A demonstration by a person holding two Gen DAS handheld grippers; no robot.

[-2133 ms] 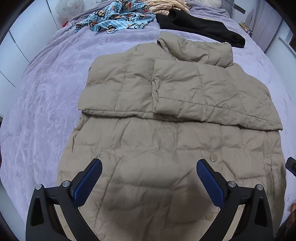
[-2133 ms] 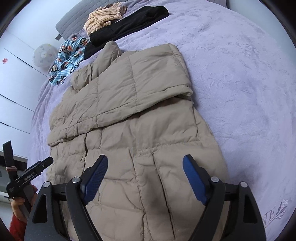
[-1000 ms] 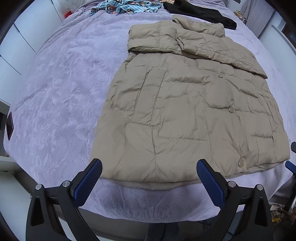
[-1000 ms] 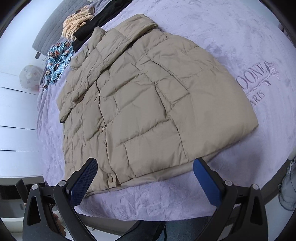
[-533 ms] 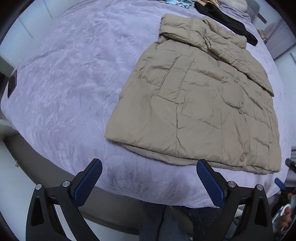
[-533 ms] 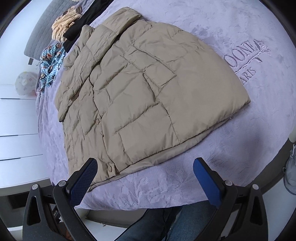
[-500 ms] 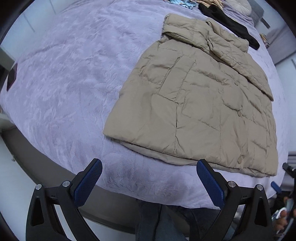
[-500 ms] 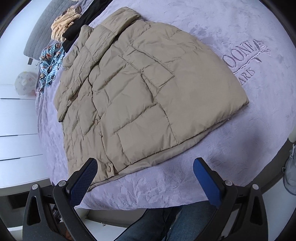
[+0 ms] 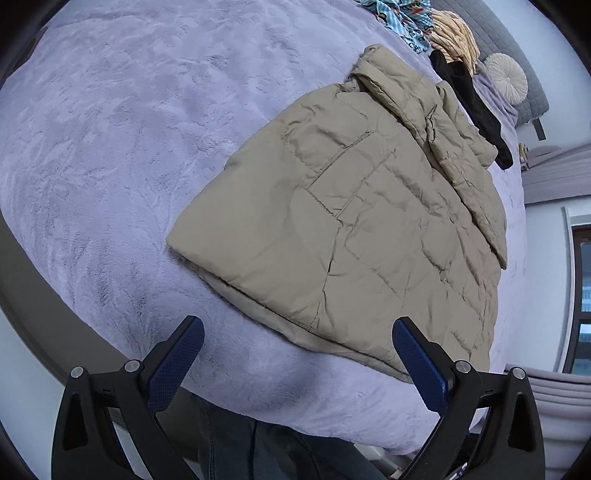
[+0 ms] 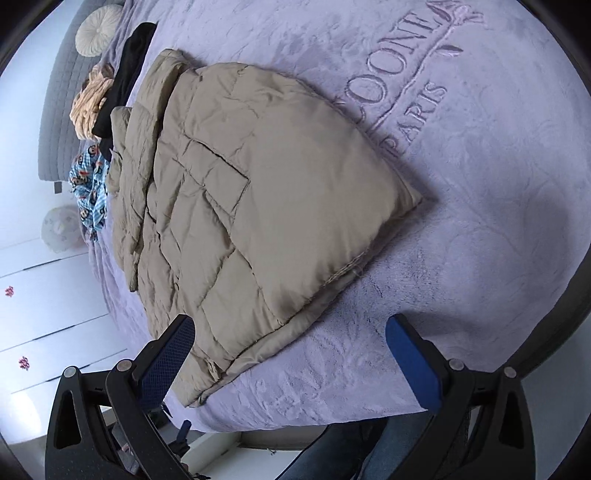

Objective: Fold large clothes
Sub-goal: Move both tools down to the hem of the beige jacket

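Observation:
A beige quilted puffer jacket (image 9: 373, 206) lies flat on the lilac bedspread (image 9: 110, 147), sleeves folded across its chest, hem towards me. It also shows in the right wrist view (image 10: 258, 206). My left gripper (image 9: 295, 354) is open and empty, hovering just off the hem near the jacket's left bottom corner. My right gripper (image 10: 291, 354) is open and empty, just off the hem near the right bottom corner; its left finger (image 10: 166, 358) overlaps the hem edge in view.
At the head of the bed lie a black garment (image 9: 469, 103), a peach garment (image 9: 454, 37) and a blue patterned cloth (image 10: 90, 184), with a round cushion (image 10: 96, 31). The bed's front edge (image 9: 332, 406) is right below the grippers. White cupboards (image 10: 44, 314) stand left.
Both grippers pulled back from over the jacket to beyond its hem, then came in lower and closer to the bottom corners. Both stayed open. The jacket has not moved.

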